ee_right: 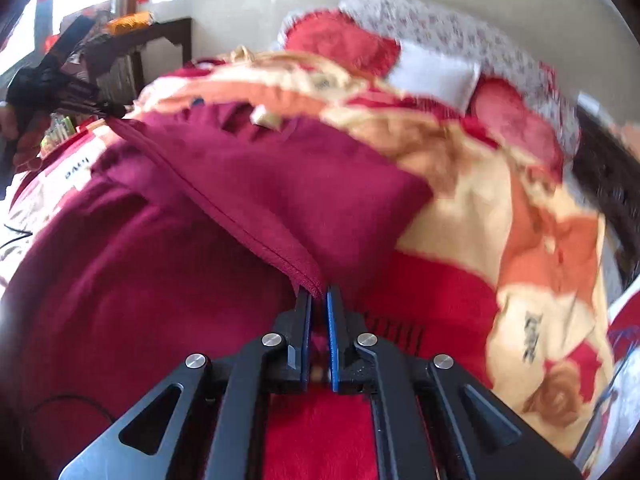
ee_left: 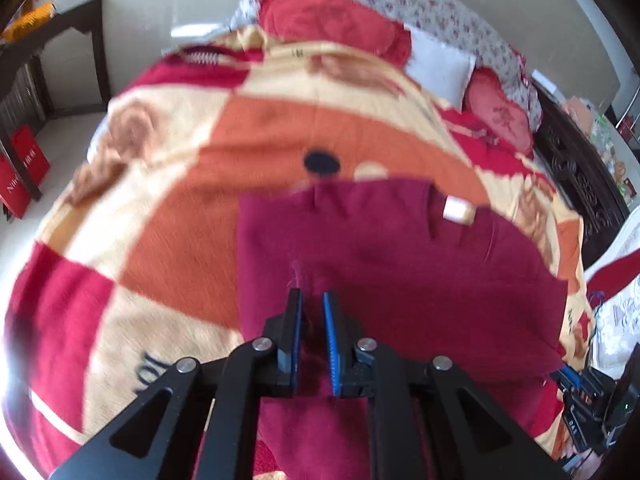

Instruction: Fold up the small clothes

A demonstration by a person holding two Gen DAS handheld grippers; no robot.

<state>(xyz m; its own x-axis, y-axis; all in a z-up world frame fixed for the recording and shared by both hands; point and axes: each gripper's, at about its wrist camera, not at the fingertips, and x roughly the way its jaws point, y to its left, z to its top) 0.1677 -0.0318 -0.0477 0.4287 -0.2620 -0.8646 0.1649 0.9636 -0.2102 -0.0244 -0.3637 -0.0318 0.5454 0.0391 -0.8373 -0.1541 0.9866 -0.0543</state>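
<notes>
A: What are your grippers doing?
B: My left gripper (ee_left: 312, 300) is clamped on a pinch of the maroon garment (ee_left: 400, 264), which lies on the checked blanket (ee_left: 192, 208). My right gripper (ee_right: 319, 294) is clamped on its lifted seam edge.
</notes>
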